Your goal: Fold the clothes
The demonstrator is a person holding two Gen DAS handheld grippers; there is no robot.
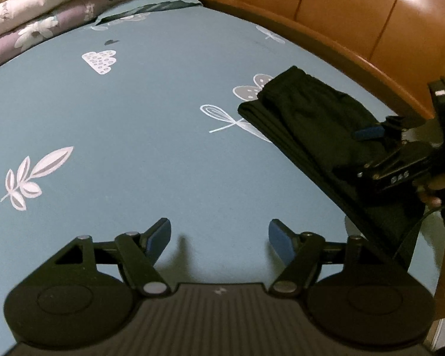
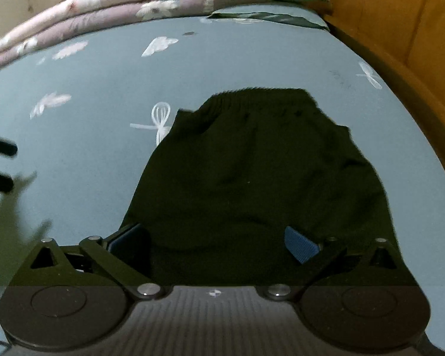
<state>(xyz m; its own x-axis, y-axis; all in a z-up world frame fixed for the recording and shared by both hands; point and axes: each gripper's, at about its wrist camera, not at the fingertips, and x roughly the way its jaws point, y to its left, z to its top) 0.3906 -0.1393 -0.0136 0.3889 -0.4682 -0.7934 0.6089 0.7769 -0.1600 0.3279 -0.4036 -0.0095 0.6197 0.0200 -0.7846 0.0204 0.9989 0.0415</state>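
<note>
A folded black garment (image 1: 317, 124) lies flat on the blue bedsheet (image 1: 133, 136) at the right side of the bed. It fills the middle of the right wrist view (image 2: 252, 172), waistband at the far end. My left gripper (image 1: 219, 237) is open and empty over bare sheet, to the left of the garment. My right gripper (image 2: 219, 243) is open, low over the garment's near edge with nothing between its blue pads; it also shows at the right of the left wrist view (image 1: 370, 133).
Folded quilts (image 1: 29, 14) and pillows (image 1: 151, 3) are stacked at the head of the bed. A wooden bed frame and panel (image 1: 370, 23) run along the right side. The sheet has white leaf prints (image 1: 35, 178).
</note>
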